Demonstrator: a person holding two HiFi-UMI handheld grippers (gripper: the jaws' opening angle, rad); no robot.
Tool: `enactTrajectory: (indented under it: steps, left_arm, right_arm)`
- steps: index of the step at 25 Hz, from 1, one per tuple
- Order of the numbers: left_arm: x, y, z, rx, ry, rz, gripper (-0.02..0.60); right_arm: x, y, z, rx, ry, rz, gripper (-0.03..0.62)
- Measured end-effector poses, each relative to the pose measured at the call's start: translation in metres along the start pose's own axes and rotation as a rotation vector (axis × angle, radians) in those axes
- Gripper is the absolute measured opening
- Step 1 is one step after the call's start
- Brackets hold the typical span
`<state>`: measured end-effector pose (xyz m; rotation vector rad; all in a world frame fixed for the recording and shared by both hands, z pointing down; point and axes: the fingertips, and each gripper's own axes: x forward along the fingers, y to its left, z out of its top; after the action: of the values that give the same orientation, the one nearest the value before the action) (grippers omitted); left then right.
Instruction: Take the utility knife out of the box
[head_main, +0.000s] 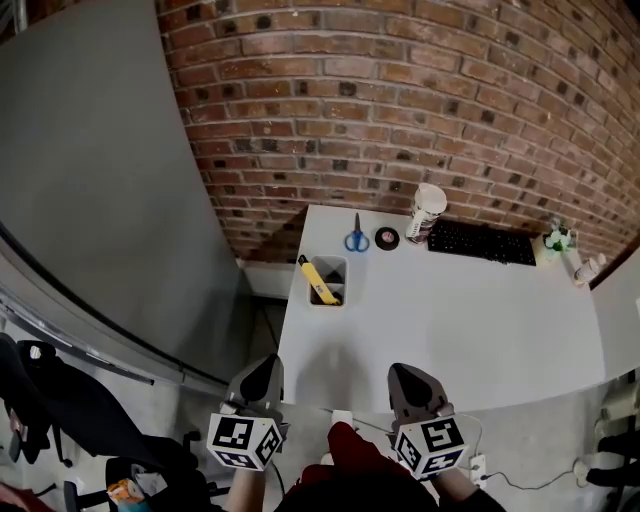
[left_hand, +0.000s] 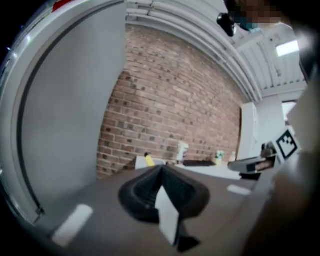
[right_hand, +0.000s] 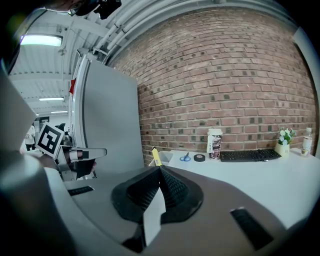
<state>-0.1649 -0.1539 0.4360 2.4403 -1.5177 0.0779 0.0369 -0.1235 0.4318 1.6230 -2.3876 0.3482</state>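
Seemingly leaning, utility knife (head_main: 319, 281) in box (head_main: 344, 282)

One overhead, two low, sharing table (head_main: 450, 330).

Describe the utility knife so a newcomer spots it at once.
On the white table against the brick wall, find the grey box near its left edge. The utility knife stands slanted in it, its yellow body unlike the blue-handled scissors and black tape roll nearby.
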Motion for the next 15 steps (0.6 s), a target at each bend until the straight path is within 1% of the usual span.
enactTrajectory:
  steps: [10, 15]
  left_arm:
    - [0.067, 0.008, 0.003, 0.008, 0.041, -0.028, 0.006]
    - [0.099, 0.015, 0.004, 0.002, 0.062, -0.045, 0.029]
  right_arm:
    - [0.046, -0.031, 0.008, 0.012, 0.022, -0.003, 0.008]
    - [0.063, -0.045, 0.008, 0.023, 0.046, -0.008, 0.008]
